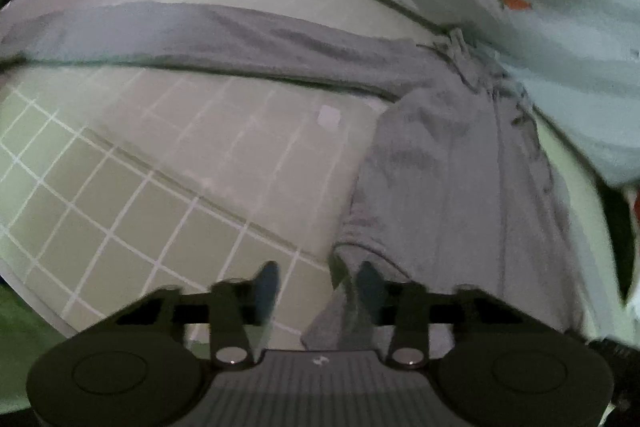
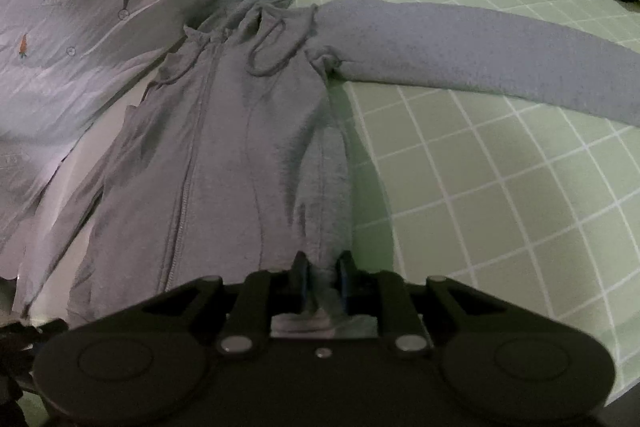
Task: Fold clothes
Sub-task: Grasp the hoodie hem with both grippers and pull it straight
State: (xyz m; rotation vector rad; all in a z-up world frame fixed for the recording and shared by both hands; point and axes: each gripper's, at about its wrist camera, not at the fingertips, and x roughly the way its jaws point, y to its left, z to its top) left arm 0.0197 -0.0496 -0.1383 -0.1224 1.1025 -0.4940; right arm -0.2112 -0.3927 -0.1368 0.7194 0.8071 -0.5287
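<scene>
Our gray hoodie (image 2: 240,147) lies flat on the green grid mat (image 2: 500,187), running long from the bottom of the frame up to its hood. Our right tongs (image 2: 322,279) pinch its bottom edge. Our left tongs (image 1: 318,287) are a little apart, with the other corner between them.

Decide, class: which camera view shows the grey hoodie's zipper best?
The right wrist view. There the zipper runs in plain sight down the front of the grey hoodie, from collar to hem. The left wrist view is blurred and shows the hoodie from the side, so only a faint line near its far edge suggests the zipper.
</scene>
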